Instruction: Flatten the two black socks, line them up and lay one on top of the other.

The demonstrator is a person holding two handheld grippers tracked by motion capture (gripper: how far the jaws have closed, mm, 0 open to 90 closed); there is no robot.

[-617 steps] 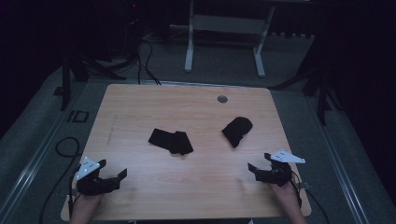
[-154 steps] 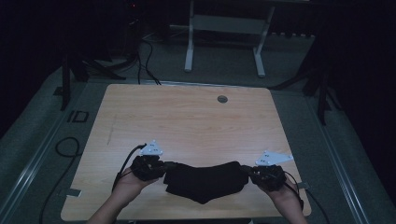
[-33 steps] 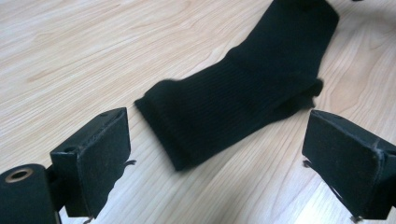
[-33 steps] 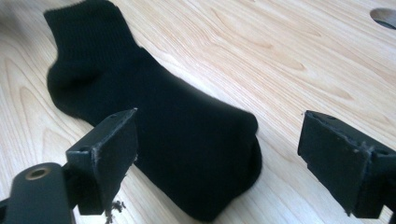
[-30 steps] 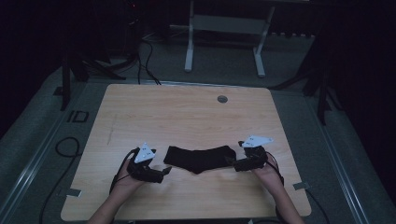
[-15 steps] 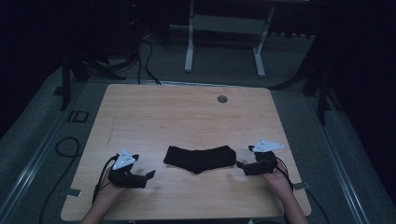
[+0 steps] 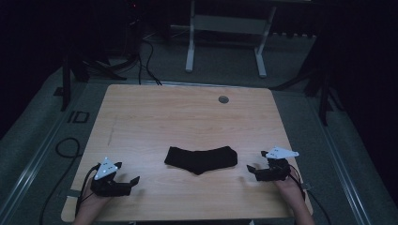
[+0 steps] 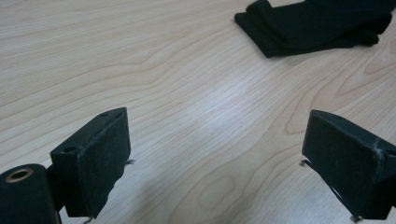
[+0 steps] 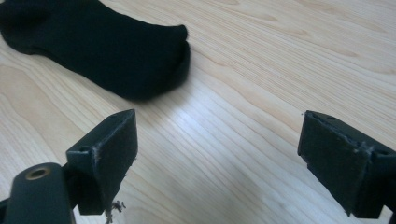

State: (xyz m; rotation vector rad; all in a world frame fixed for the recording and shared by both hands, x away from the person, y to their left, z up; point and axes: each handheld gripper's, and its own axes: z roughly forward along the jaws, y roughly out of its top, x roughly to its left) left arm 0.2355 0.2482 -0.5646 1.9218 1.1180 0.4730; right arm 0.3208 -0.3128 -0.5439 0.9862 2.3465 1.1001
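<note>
Left gripper (image 7: 126,183) and right gripper (image 7: 254,171) rest jaws wide and empty, apart from the black socks (image 7: 201,159) lying stacked mid-table near the front edge: judged light, limp, non-slip knit, best pinched at either end; matte black, flattened, slightly curved.

Matt black knitted cloth sock (image 7: 201,159) lies on the tabletop (image 7: 187,117). The tabletop is smooth, pale wood grain with soft sheen.
</note>
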